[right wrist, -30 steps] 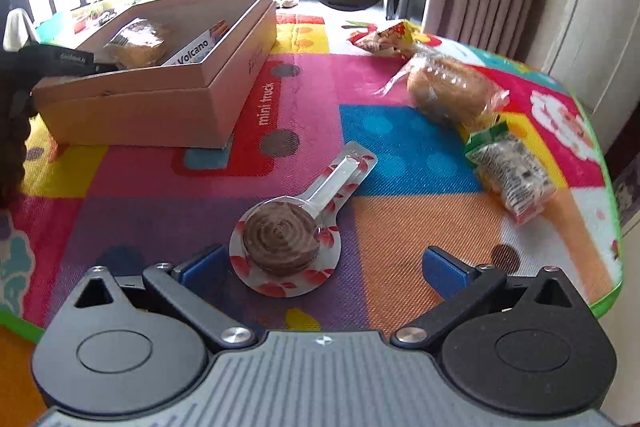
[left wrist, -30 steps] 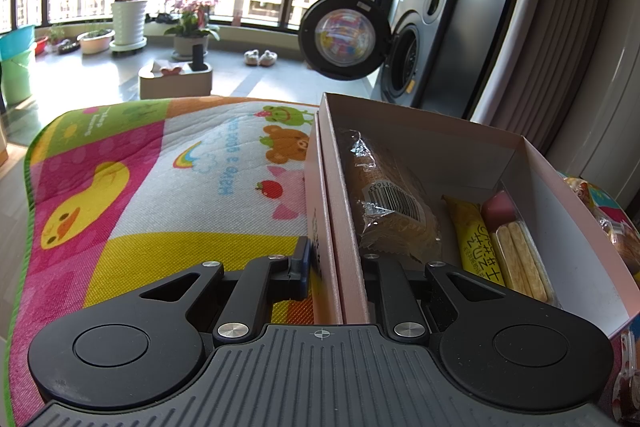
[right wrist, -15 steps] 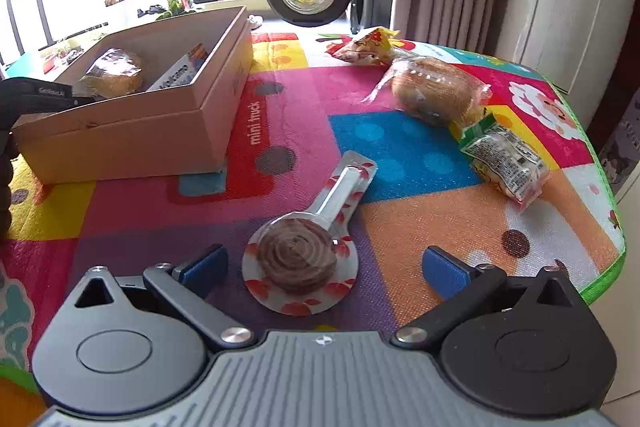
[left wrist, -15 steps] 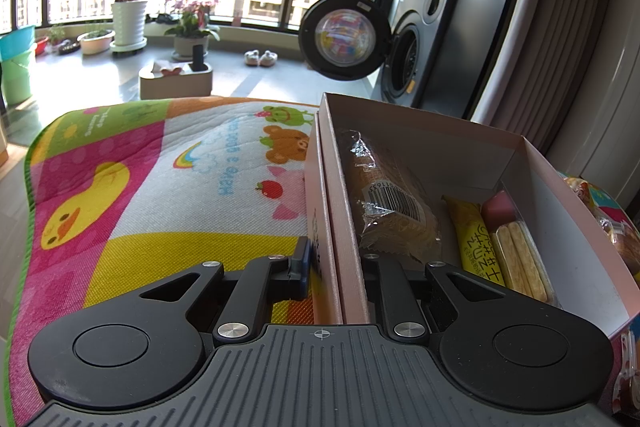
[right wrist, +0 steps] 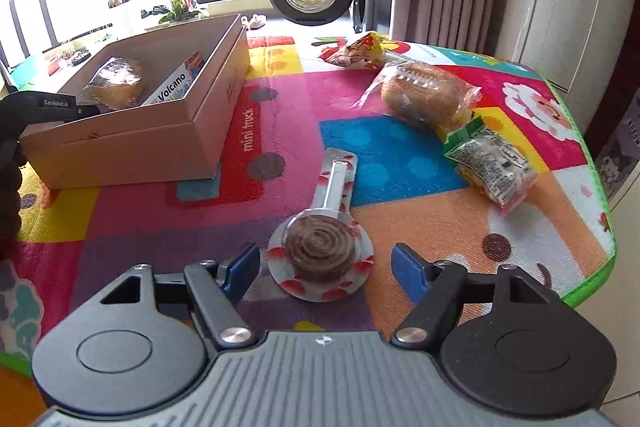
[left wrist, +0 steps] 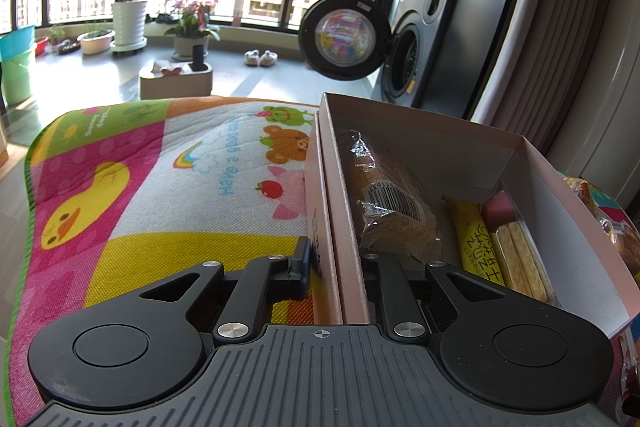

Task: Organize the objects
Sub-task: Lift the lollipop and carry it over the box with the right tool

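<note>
Cardboard box point(left wrist: 344, 227) wall pinched by left tongs point(left wrist: 336, 263), right tongs point(right wrist: 326, 267) wide around lollipop point(right wrist: 320, 251).

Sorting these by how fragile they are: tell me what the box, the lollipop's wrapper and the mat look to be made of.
Box: matte cardboard, judging by its thin folded walls and dull tan surface.
Lollipop wrapper: apparently clear glossy plastic film with red print; it glints and the brown swirl shows through.
Mat: seems woven or textured fabric, with a fine ribbed grain, printed colours and a stitched green edge.
</note>
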